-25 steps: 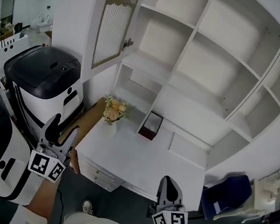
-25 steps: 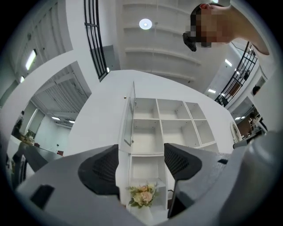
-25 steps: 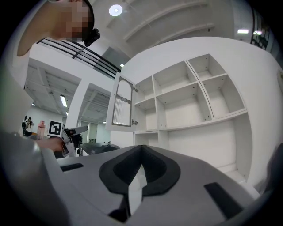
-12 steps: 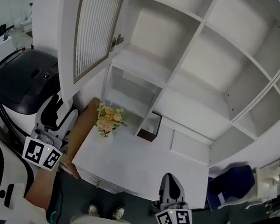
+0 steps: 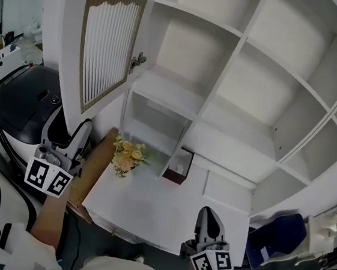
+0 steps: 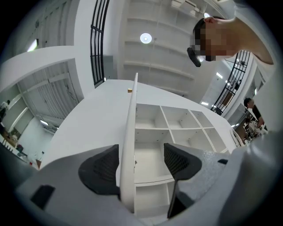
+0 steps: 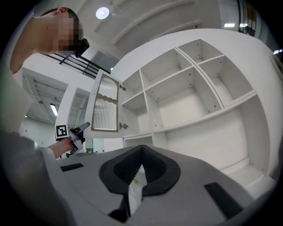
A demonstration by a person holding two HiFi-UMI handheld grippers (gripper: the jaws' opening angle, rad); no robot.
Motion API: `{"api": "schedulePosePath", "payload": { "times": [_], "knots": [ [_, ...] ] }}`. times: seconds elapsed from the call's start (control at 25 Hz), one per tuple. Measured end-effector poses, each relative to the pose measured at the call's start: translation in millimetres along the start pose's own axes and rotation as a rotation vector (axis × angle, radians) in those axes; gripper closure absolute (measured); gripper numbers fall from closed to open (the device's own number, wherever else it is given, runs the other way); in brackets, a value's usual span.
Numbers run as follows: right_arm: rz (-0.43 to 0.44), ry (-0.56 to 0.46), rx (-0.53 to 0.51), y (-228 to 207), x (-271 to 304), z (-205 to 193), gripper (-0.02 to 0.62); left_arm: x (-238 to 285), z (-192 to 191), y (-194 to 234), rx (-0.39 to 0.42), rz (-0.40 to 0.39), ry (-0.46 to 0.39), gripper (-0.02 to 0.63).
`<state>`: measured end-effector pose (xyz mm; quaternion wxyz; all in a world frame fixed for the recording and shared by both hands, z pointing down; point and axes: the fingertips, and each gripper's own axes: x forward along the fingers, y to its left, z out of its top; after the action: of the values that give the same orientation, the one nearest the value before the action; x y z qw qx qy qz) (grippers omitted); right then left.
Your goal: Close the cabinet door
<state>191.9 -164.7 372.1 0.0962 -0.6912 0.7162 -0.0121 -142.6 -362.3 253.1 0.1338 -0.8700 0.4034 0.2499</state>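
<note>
Left gripper [image 5: 66, 137] is up at the cabinet door [image 5: 110, 34], and what a door: a white frame around a ribbed pane with a brownish scalloped band across its top and a small metal knob [image 5: 139, 59] on the inner edge. It stands swung wide open from the white cabinet [image 5: 233, 96], hanging out above the worktop's left edge. In the left gripper view the jaws are spread wide and straddle the door's thin edge [image 6: 129, 145]: the left pad [image 6: 99, 170] sits right against the door's face, the right pad [image 6: 181, 161] stands clear of it (whether that left pad truly presses is hard to call).

Right gripper [image 5: 207, 217] hangs low over the worktop's front edge, toward its right corner, jaws brought together with only a thin slit between them.

White worktop [image 5: 161, 203] below: a bunch of pale flowers [image 5: 124, 153] near the back left corner, a small dark box [image 5: 179, 166] at the back edge just beside a shelf upright. A brown panel [image 5: 96, 159] runs along the left edge. Beyond it stands a black-and-white machine [image 5: 21, 99], and something blue [image 5: 278, 234] sits past the front right corner.
</note>
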Motion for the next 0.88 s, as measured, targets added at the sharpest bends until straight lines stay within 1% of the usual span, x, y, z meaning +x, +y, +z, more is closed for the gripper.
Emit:
{"api": "schedulePosePath", "payload": {
  "times": [0.12, 0.28, 0.56, 0.72, 0.88],
  "knots": [
    [0.023, -0.004, 0.005, -4.6, 8.2, 0.0, 0.597, 4.7, 1.2, -5.9, 0.012, -0.006, -0.001, 0.302],
    [0.057, -0.006, -0.005, -10.0, 16.4, -0.2, 0.597, 3.9, 2.0, -5.3, 0.003, 0.012, -0.007, 0.304],
    [0.088, -0.015, -0.003, -20.7, 23.8, 2.8, 0.597, 3.6, 2.8, -11.1, 0.005, 0.039, -0.005, 0.388],
    [0.091, -0.019, 0.003, -24.2, 22.4, 1.3, 0.596, 2.8, 2.3, -19.0, 0.022, 0.038, 0.003, 0.408],
    [0.089, -0.022, 0.010, -27.7, 17.7, 1.1, 0.597, 1.7, 3.0, -23.8, 0.036, 0.053, 0.007, 0.465]
  ]
}}
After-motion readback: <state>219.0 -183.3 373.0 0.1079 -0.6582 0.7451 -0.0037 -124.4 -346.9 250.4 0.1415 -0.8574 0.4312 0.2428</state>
